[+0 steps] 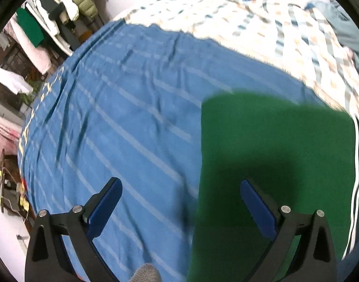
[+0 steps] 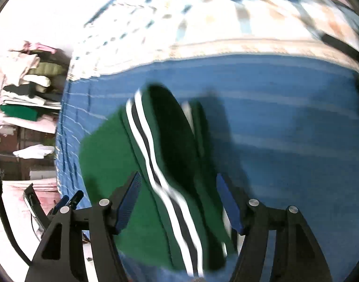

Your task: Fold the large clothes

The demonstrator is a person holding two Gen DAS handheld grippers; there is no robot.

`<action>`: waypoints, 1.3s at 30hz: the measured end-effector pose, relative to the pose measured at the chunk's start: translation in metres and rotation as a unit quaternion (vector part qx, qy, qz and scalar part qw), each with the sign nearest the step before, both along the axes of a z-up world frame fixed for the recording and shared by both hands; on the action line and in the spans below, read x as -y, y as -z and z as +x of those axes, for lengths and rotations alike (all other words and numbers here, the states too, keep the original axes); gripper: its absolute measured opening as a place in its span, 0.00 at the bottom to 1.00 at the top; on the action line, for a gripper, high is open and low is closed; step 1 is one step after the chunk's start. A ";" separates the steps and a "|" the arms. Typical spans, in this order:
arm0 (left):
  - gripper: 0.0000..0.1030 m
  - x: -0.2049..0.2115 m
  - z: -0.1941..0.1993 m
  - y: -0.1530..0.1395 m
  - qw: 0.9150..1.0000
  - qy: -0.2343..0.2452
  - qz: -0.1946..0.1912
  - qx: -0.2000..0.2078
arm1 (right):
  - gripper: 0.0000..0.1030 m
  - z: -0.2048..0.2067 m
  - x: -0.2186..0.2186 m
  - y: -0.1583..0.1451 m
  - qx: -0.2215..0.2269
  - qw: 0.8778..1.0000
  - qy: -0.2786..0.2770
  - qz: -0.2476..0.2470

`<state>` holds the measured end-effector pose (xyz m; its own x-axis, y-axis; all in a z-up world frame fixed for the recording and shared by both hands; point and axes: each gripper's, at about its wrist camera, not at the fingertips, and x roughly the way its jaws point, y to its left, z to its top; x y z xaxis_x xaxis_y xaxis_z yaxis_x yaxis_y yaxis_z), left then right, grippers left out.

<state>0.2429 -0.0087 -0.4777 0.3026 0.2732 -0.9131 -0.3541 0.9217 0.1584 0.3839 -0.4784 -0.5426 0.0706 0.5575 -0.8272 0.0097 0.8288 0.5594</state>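
The green garment (image 1: 273,164) was judged soft and limp; its striped edge (image 2: 177,213), at six o'clock, should be pinched. The left gripper (image 1: 180,202) and right gripper (image 2: 178,202) were seen open, gripping nothing.

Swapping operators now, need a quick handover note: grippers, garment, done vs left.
Left gripper: open, empty, above the blue striped bedsheet at the garment's left edge.
Right gripper: open, over the striped edge; nothing pinched.
Green garment with white and black side stripes: lies on the bedsheet, flat on its left part, striped edge rumpled and bunched.
Done: seems partly folded.
Left: probably smooth the bunched edge and finish folding.
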 end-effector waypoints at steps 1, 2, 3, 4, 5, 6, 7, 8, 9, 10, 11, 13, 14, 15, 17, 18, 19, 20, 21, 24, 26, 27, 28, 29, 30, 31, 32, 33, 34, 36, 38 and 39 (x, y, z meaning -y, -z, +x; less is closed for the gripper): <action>1.00 -0.001 0.015 0.003 1.000 0.003 0.010 0.001 | 0.66 0.014 -0.007 0.007 -0.002 1.000 -0.007 0.017; 1.00 -0.002 0.025 0.006 1.000 0.006 0.013 0.000 | 0.66 0.022 -0.016 0.012 -0.009 0.999 -0.016 0.028; 1.00 -0.003 0.036 0.011 1.000 0.009 0.009 -0.001 | 0.66 0.036 -0.023 0.026 -0.027 0.998 -0.024 0.046; 1.00 -0.005 0.048 0.019 1.000 0.009 0.008 -0.002 | 0.66 0.043 -0.028 0.038 -0.049 0.997 -0.027 0.057; 1.00 -0.006 0.056 0.025 1.000 0.012 0.007 -0.003 | 0.66 0.050 -0.036 0.053 -0.079 0.994 -0.040 0.067; 1.00 -0.006 0.061 0.029 1.000 0.014 0.006 -0.004 | 0.58 0.055 -0.042 0.064 -0.081 0.994 -0.045 0.061; 1.00 -0.007 0.066 0.033 1.000 0.016 0.007 -0.006 | 0.19 0.056 -0.047 0.066 -0.073 0.995 -0.051 0.054; 1.00 -0.009 0.070 0.036 1.000 0.018 0.002 -0.007 | 0.03 0.057 -0.053 0.066 -0.074 0.994 -0.058 0.050; 1.00 -0.009 0.071 0.035 1.000 0.019 -0.001 -0.006 | 0.03 0.058 -0.054 0.061 -0.064 0.996 -0.051 0.042; 1.00 -0.010 0.072 0.035 1.000 0.023 -0.007 -0.005 | 0.02 0.058 -0.051 0.048 -0.041 0.998 -0.035 0.025; 1.00 -0.010 0.071 0.034 1.000 0.026 -0.016 -0.002 | 0.02 0.060 -0.047 0.034 -0.016 1.000 -0.021 0.008; 1.00 -0.009 0.074 0.033 0.999 0.029 -0.042 0.007 | 0.02 0.062 -0.034 0.021 0.005 1.000 0.004 -0.020; 1.00 -0.008 0.075 0.034 0.998 0.031 -0.051 0.011 | 0.02 0.065 -0.031 0.026 -0.001 1.000 0.007 -0.027; 1.00 -0.007 0.078 0.036 0.998 0.032 -0.053 0.011 | 0.02 0.065 -0.028 0.039 -0.015 0.999 0.016 -0.036; 1.00 -0.008 0.085 0.044 0.998 0.028 -0.060 0.003 | 0.02 0.066 -0.029 0.074 -0.054 0.997 -0.004 -0.063; 1.00 -0.010 0.087 0.049 0.998 0.026 -0.066 -0.002 | 0.02 0.067 -0.032 0.086 -0.063 0.996 -0.011 -0.068; 1.00 -0.014 0.088 0.052 0.997 0.022 -0.074 -0.008 | 0.03 0.068 -0.032 0.090 -0.070 0.996 -0.012 -0.061; 1.00 -0.017 0.087 0.050 0.996 0.019 -0.081 -0.009 | 0.04 0.071 -0.027 0.089 -0.080 0.996 -0.009 -0.041; 1.00 -0.019 0.084 0.046 0.996 0.017 -0.083 -0.011 | 0.11 0.072 -0.021 0.085 -0.085 0.996 -0.004 -0.019; 1.00 -0.023 0.061 0.023 0.998 0.012 -0.067 -0.004 | 0.75 0.066 0.001 0.062 -0.061 0.998 -0.008 0.005; 1.00 -0.031 0.031 0.009 0.997 -0.007 -0.075 0.003 | 0.83 0.053 0.015 0.054 -0.054 0.998 -0.030 0.006; 1.00 -0.035 0.023 0.008 0.997 -0.014 -0.080 0.002 | 0.83 0.044 0.021 0.058 -0.060 0.997 -0.047 0.007; 1.00 -0.038 0.010 0.007 0.996 -0.025 -0.088 -0.001 | 0.83 0.035 0.025 0.066 -0.071 0.995 -0.064 0.016; 1.00 -0.041 -0.007 0.009 0.995 -0.036 -0.096 -0.009 | 0.84 0.026 0.026 0.078 -0.087 0.993 -0.080 0.024; 1.00 -0.041 -0.016 0.011 0.994 -0.041 -0.099 -0.015 | 0.84 0.021 0.025 0.088 -0.097 0.991 -0.089 0.033; 1.00 -0.042 -0.030 0.015 0.993 -0.048 -0.103 -0.023 | 0.86 0.015 0.023 0.100 -0.110 0.988 -0.095 0.051; 1.00 -0.042 -0.038 0.017 0.993 -0.050 -0.105 -0.027 | 0.87 0.010 0.023 0.113 -0.126 0.984 -0.098 0.073; 1.00 -0.043 -0.049 0.022 0.992 -0.053 -0.108 -0.035 | 0.90 0.007 0.022 0.126 -0.138 0.982 -0.093 0.093; 1.00 -0.043 -0.053 0.024 0.992 -0.055 -0.110 -0.041 | 0.91 0.007 0.019 0.135 -0.148 0.979 -0.085 0.114; 1.00 -0.045 -0.064 0.028 0.990 -0.061 -0.120 -0.050 | 0.92 0.007 0.020 0.147 -0.172 0.970 -0.067 0.159; 1.00 -0.048 -0.069 0.028 0.988 -0.059 -0.133 -0.044 | 0.92 0.005 0.017 0.151 -0.183 0.964 -0.075 0.176; 1.00 -0.049 -0.069 0.028 0.988 -0.055 -0.138 -0.039 | 0.91 0.004 0.013 0.152 -0.179 0.964 -0.077 0.181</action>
